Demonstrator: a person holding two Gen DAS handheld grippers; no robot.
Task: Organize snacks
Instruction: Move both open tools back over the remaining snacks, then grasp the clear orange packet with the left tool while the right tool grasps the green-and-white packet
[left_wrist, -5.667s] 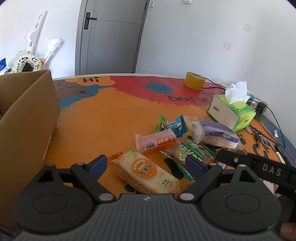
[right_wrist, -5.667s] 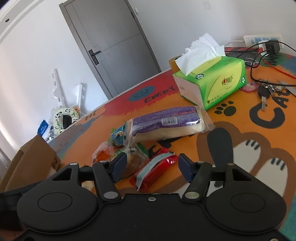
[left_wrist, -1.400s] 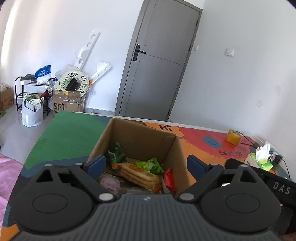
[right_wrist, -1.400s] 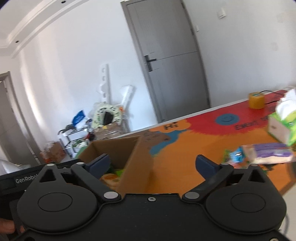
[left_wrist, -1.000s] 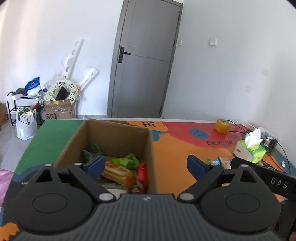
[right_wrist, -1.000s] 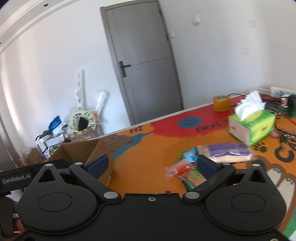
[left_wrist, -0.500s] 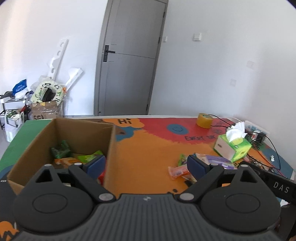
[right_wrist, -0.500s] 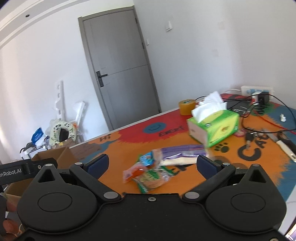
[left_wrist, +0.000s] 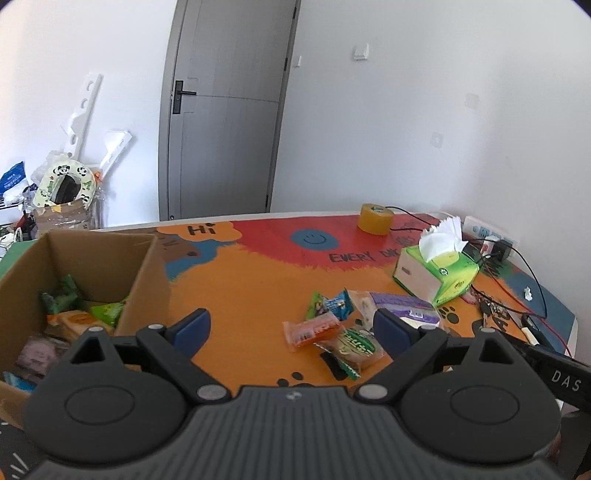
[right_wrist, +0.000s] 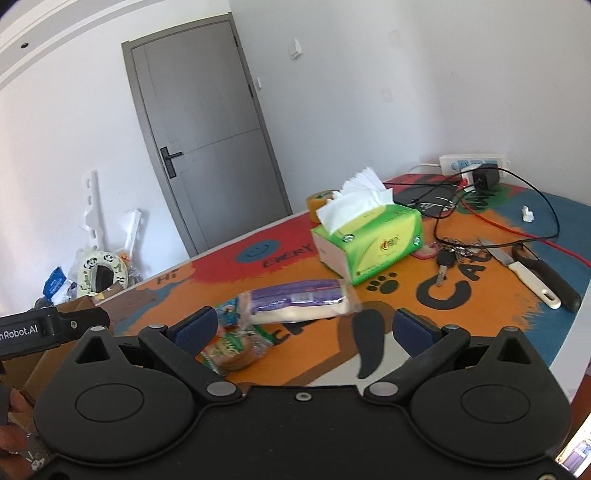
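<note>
Several wrapped snacks already lie in the brown cardboard box (left_wrist: 92, 266) at the bench's (left_wrist: 240, 288) left, while the long purple-wrapped pack (left_wrist: 400, 306), orange packet (left_wrist: 312, 331) and smaller packets remain mid-bench, both the left tool (left_wrist: 291, 326) and right tool (right_wrist: 304, 328) spread, empty.

Our right tongs (right_wrist: 302, 330) hang spread and empty above the tabletop (right_wrist: 480, 291), over a purple-wrapped snack (right_wrist: 299, 298) beside the tissue box (right_wrist: 373, 243).

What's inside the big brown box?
The cardboard box holds snacks: a dark green packet, a light green packet and an orange cracker pack. The left gripper hides the near part.
</note>
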